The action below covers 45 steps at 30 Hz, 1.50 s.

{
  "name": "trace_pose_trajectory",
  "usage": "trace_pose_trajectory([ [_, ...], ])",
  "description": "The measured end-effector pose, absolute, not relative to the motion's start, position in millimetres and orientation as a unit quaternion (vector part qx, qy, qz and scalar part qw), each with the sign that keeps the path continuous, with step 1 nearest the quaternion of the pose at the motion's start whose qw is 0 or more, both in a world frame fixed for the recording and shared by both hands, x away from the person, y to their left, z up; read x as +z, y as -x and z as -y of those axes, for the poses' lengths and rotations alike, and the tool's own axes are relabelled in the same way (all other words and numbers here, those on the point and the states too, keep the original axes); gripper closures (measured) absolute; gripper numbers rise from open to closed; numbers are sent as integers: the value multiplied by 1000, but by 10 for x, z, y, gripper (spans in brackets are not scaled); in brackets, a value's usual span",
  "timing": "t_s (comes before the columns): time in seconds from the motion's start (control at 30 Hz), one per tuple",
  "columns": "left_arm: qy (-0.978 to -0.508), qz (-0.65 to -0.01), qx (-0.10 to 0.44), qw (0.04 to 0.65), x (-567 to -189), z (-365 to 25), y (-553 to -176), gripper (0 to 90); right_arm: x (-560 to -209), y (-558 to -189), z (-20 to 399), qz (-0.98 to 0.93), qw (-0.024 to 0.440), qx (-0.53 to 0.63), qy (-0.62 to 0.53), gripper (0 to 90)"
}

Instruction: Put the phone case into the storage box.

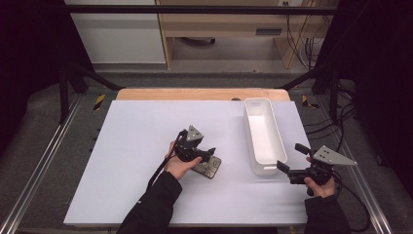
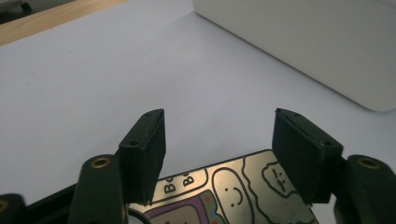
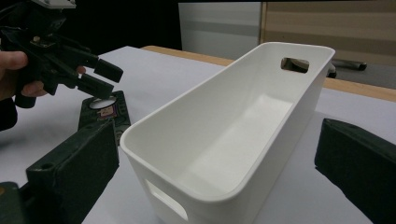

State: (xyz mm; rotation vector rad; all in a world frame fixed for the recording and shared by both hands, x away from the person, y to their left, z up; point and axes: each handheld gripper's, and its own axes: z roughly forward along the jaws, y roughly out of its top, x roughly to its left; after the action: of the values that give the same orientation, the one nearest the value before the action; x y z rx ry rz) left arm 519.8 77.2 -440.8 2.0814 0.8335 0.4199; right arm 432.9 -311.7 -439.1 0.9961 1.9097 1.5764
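A flat dark packet (image 1: 207, 167) printed with cartoon faces lies on the white tabletop (image 1: 136, 146), left of a long white bin (image 1: 268, 127). My left gripper (image 1: 209, 153) hovers just over the packet, pointing down at its far end. In the left gripper view the packet (image 2: 233, 191) lies under and between the jaws of my left gripper (image 2: 219, 135), which stand apart without pressing on it. In the right gripper view my left gripper (image 3: 100, 77) hangs above the packet (image 3: 105, 109). My right gripper (image 1: 289, 156) is open beside the bin's near right corner, holding nothing.
The empty bin (image 3: 187, 100) has handle cut-outs in both ends and runs away from me at the table's right. Its side (image 2: 303, 51) rises beyond the left jaws. A wooden table edge (image 1: 195, 93) borders the back, with metal frame rails at both sides.
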Motion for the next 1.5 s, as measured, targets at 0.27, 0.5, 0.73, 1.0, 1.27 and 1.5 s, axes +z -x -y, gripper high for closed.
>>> trace_pose_trajectory([
  [0.27,-833,-333,165,409,-4460,-721,-5233,511,-4392,-4330,3117,-695,234,575,-363,3],
  [0.5,-840,-326,162,401,-4481,-660,-5250,630,-4391,-4329,3122,-695,234,575,-362,3],
  [0.73,-849,-320,157,390,-4517,-568,-5270,754,-4389,-4329,3126,-695,235,576,-361,3],
  [1.0,-854,-325,147,378,-4576,-512,-5318,854,-4388,-4328,3124,-695,233,576,-361,3],
  [1.27,-863,-323,144,362,-4645,-453,-5342,890,-4387,-4329,3126,-695,235,576,-360,3],
  [1.5,-867,-322,143,351,-4684,-423,-5369,891,-4387,-4329,3129,-694,235,577,-360,3],
])
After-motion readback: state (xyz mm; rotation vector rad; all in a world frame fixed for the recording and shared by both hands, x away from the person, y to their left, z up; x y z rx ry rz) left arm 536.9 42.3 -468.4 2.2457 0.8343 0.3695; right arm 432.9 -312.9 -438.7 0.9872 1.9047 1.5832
